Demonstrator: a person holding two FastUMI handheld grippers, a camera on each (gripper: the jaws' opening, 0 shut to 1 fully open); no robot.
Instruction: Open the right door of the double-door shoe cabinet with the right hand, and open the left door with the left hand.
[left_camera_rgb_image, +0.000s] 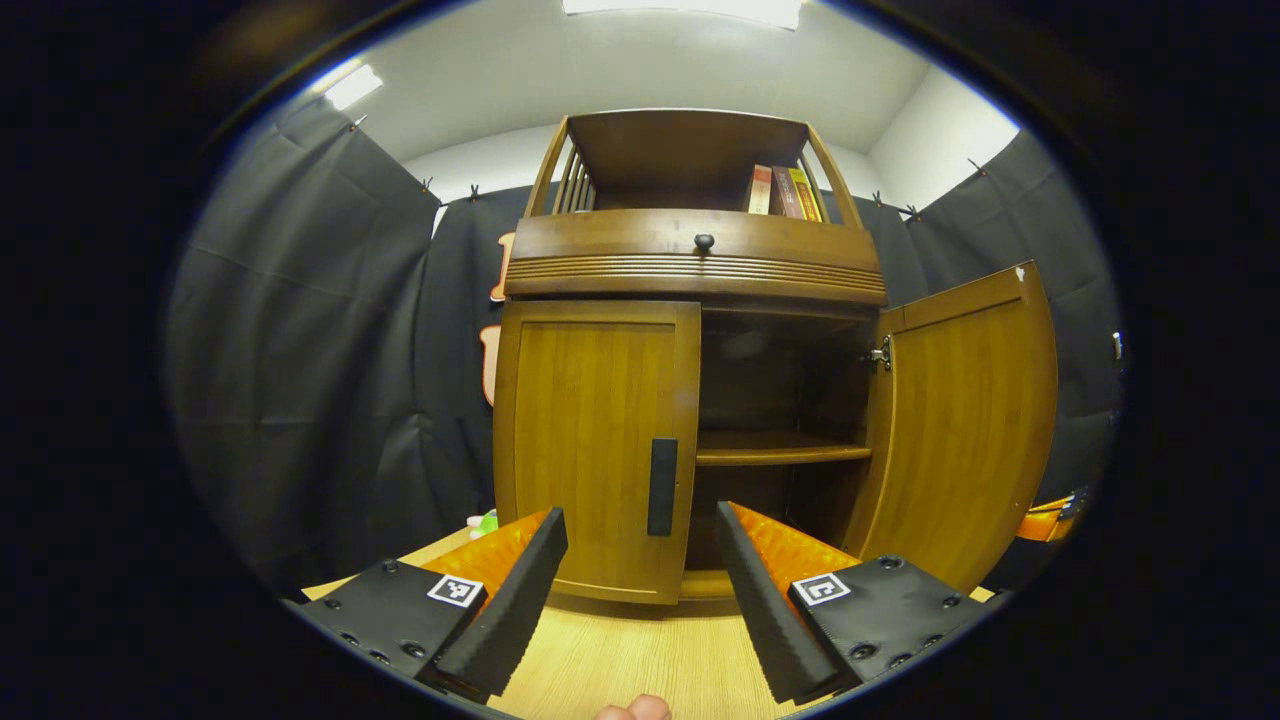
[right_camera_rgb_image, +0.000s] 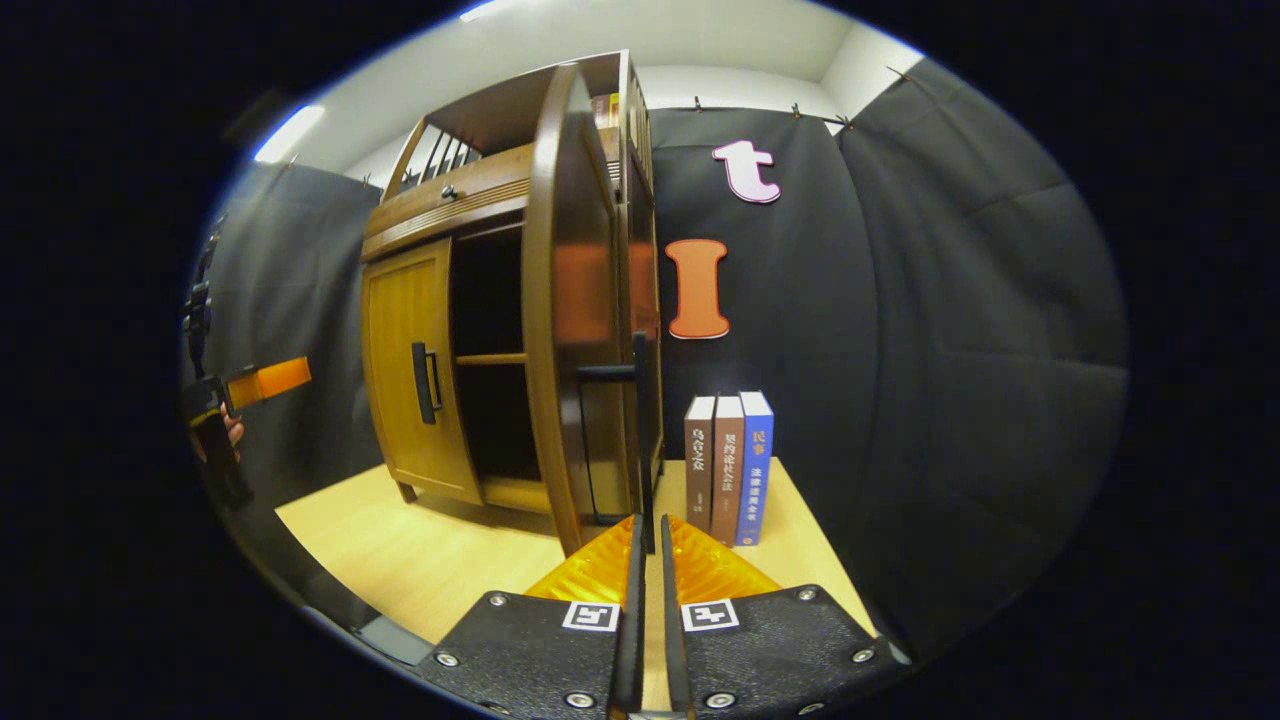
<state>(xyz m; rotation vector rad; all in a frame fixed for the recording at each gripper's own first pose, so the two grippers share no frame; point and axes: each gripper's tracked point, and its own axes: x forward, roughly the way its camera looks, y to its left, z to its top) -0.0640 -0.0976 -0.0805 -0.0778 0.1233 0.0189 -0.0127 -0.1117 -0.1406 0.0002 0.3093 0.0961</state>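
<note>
In the left gripper view the cabinet (left_camera_rgb_image: 690, 350) stands at twelve o'clock on the wooden table (left_camera_rgb_image: 640, 660). Its right door (left_camera_rgb_image: 965, 420) is swung wide at three o'clock, baring the shelf (left_camera_rgb_image: 780, 453) inside; the left door (left_camera_rgb_image: 595, 445) is shut, its dark upright handle (left_camera_rgb_image: 662, 487) just above the gap between the fingers. The left gripper (left_camera_rgb_image: 640, 590) hangs in front with its tongs spread, holding nothing, aimed level at the door's lower half. The step in hand looks to be the left door. To do it well, I would bring the spread tongs straight on so the handle sits between both pads, close firmly, then pull in an arc about the hinge at nine o'clock rather than straight back, so the grip does not slip off.

In the right gripper view the open right door (right_camera_rgb_image: 560, 300) is seen edge-on at twelve o'clock, its handle (right_camera_rgb_image: 640, 430) running down toward the fingertips. The right gripper (right_camera_rgb_image: 648, 545) has its tongs pressed nearly together; the handle's lower end seems to run into the slit between them, but whether they pinch it I cannot tell. Three books (right_camera_rgb_image: 727, 467) stand at one o'clock beside the cabinet. The left gripper (right_camera_rgb_image: 250, 385) waits at nine o'clock, well apart from the closed left door (right_camera_rgb_image: 410, 375). The right gripper points level and slightly upward along the door's edge.
</note>
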